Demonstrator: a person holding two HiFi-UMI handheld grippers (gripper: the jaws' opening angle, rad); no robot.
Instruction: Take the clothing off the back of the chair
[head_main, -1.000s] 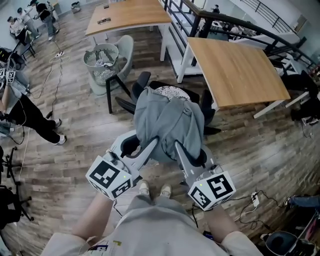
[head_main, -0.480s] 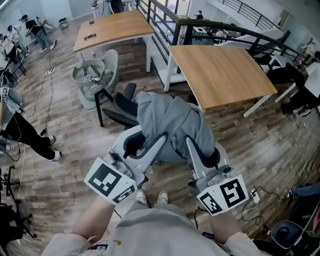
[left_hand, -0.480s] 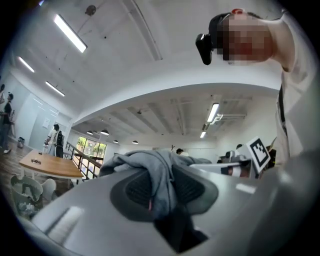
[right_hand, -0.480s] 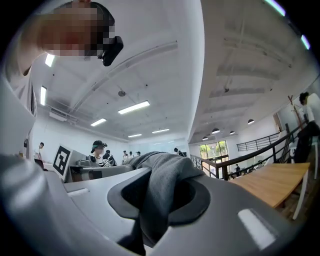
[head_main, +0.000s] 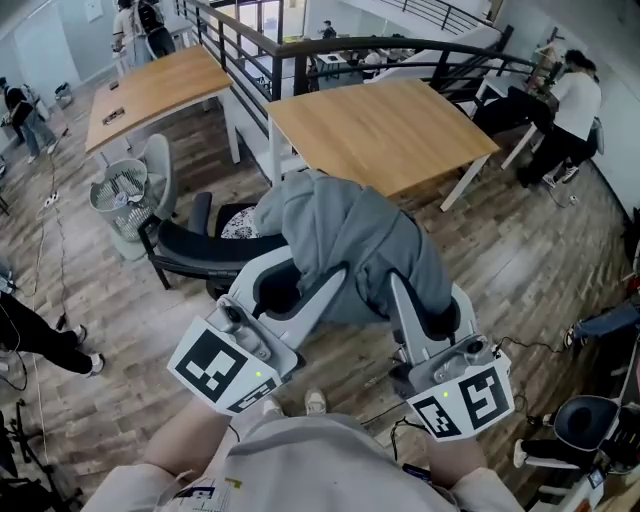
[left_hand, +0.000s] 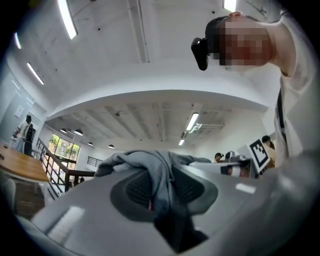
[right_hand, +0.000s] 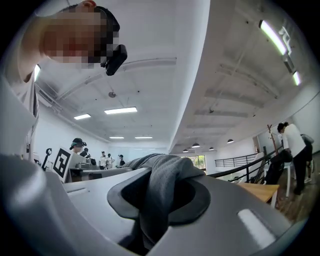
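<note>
A grey sweatshirt (head_main: 350, 240) hangs bunched in the air, held up by both grippers. My left gripper (head_main: 335, 278) is shut on a fold of the grey cloth (left_hand: 150, 165) at the garment's near left side. The right gripper (head_main: 398, 285) is shut on another thick fold (right_hand: 167, 180) at its near right side. The black chair (head_main: 200, 250) stands below and to the left, and the garment is clear of its back. In both gripper views the jaws point roughly level, with cloth pinched between the dark pads.
A wooden table (head_main: 380, 125) stands just beyond the garment, a second one (head_main: 150, 85) at the far left. A wire bin (head_main: 120, 190) and a pale chair (head_main: 157, 170) are left of the black chair. Railings run behind. People stand and sit round the room's edges.
Both grippers have risen and swung right with the sweatshirt. It has come up off the chair back and now hangs free in front of the near table.
</note>
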